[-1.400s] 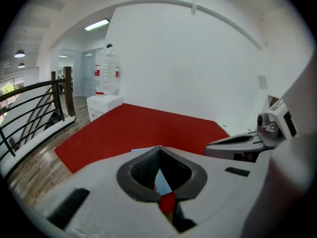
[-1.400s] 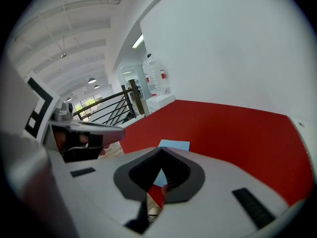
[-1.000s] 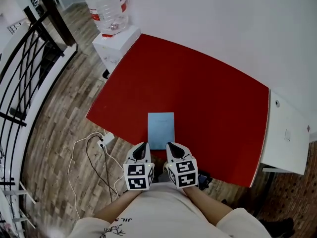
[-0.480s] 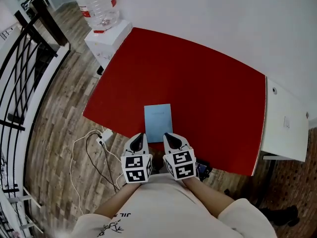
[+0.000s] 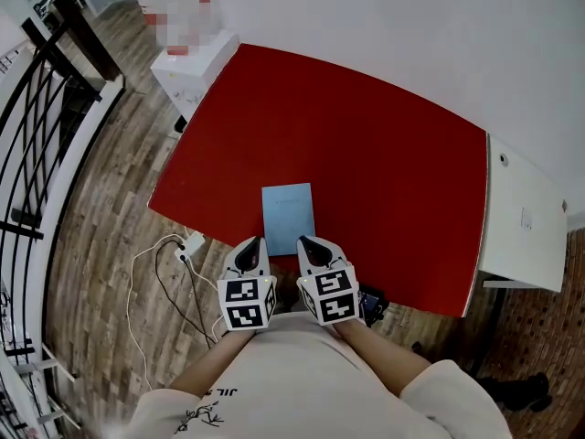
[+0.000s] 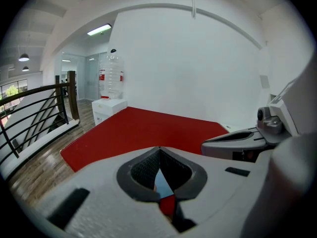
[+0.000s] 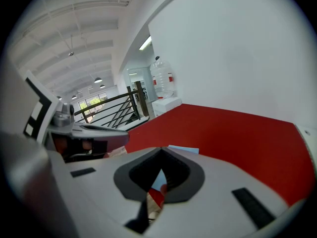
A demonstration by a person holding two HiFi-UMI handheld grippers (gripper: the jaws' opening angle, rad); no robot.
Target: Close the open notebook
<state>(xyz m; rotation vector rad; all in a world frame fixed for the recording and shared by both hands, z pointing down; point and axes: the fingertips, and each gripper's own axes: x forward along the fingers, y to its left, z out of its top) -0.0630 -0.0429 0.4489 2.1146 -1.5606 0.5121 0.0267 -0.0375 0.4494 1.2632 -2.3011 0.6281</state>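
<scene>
**A:** Where does the thin, light-blue rectangular notebook lie?

**B:** It lies flat and already closed on the red tabletop, left of the middle. Its near short edge comes almost to the tabletop's near edge.

**A:** Which way does its long axis run?

**B:** Away from the person, towards the plain white wall. The short edges face near and far, and the long edges face left and right.

**A:** How much open room is around it?

**B:** Bare red surface spreads wide beyond it and to its right. To its left there is only a narrower strip before the tabletop's left edge.

**A:** And the grippers?

**B:** The left gripper and the right gripper hang side by side at the near edge, their tips just at the notebook's near corners. Each one's jaws are pressed together with nothing between them. From the head view I cannot tell whether the tips touch the cover.

**A:** What is further out?

**B:** A white cabinet stands at the far left corner, with a clear water bottle on top. A white side unit stands against the right edge. On the left, white cables trail over the wooden floor, and past them is a black railing.
</scene>
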